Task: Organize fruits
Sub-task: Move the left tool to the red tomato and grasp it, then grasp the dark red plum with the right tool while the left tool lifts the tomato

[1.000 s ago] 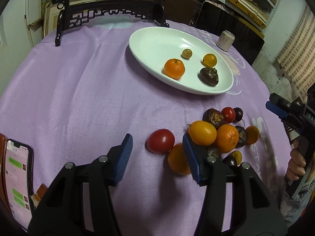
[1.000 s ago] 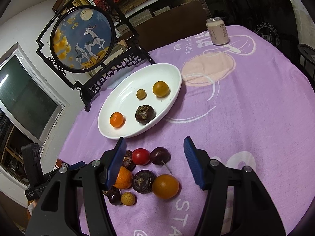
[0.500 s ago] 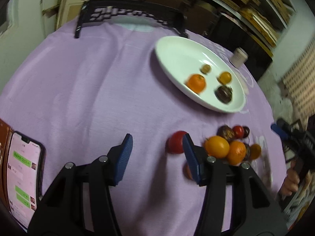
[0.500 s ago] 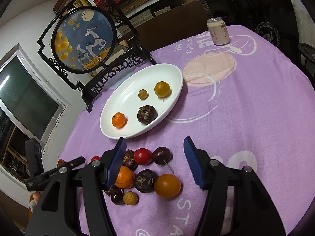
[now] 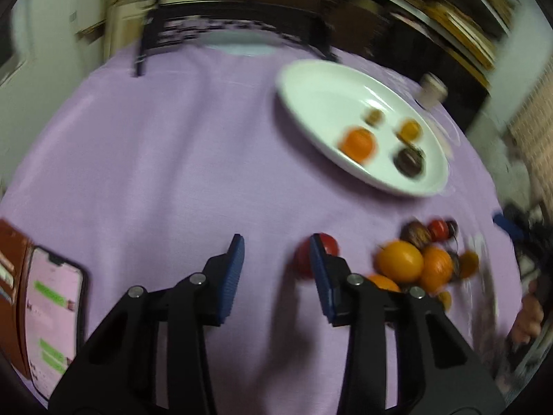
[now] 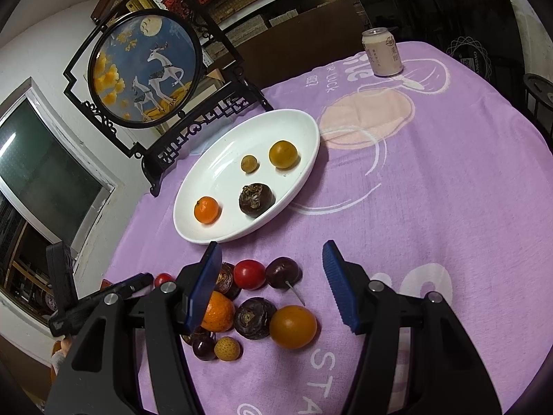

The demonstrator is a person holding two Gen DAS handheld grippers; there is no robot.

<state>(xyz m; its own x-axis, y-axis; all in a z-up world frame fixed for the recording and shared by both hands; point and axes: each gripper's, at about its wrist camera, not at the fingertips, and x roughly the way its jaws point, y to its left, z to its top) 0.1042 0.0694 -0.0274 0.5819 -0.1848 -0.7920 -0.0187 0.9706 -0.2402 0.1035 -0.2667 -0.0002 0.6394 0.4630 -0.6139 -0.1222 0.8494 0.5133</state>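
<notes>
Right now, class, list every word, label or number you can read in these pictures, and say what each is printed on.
"LUCK": white letters on the purple tablecloth, upside down from this view.
"STA": tablecloth's near edge, cut off by the frame.
Can: printed characters, too small to read.
Phone: chat bubbles on the screen, too blurred to read.

Purple cloth [image 6: 432, 180] over the surface, matt terry weave, fuzzy. White plate [image 6: 304, 131] glossy, glazed ceramic look. Red tomato [image 6: 249, 274] smooth, shiny. Dark water chestnut [image 6: 256, 199] rough, dull skin. Orange [image 6: 292, 326] smooth, slight sheen. Drink can [image 6: 382, 52] metal, satin label. Right hand-held gripper [image 6: 271, 282]: matt black plastic, ribbed blue pads [image 6: 337, 283], metal pins. Phone [image 5: 52, 325] screen glossy.
</notes>
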